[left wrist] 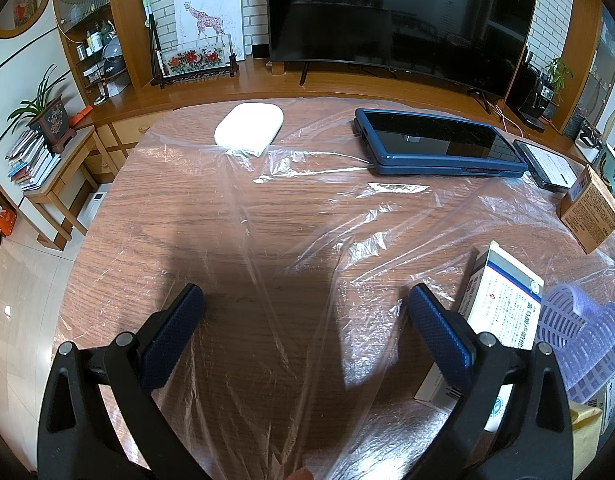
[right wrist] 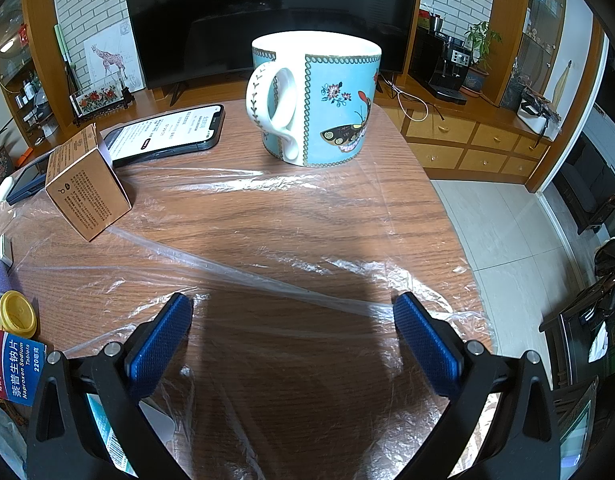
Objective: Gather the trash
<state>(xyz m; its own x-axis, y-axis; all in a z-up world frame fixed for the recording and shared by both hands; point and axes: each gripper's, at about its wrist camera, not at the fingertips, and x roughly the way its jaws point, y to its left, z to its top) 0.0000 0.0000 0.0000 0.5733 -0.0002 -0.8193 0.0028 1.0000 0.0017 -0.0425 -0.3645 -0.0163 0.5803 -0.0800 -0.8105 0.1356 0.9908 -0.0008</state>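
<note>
plastic sheet (left wrist: pixel 307 220): thin, limp, slippery; pinch a raised crease | left gripper (left wrist: pixel 305 332): jaws apart, empty | right gripper (right wrist: pixel 293 340): jaws apart, empty

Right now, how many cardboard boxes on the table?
3 visible. Brown box beside the phone; white-and-blue box near the left tool; red-and-blue tablet box at the near left edge. More may be hidden there.

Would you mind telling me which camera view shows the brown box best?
The right wrist view: the brown box sits tilted at the left with two printed faces fully visible, beside the phone. The left wrist view catches the same box only at its far right edge, smaller and distorted.
</note>
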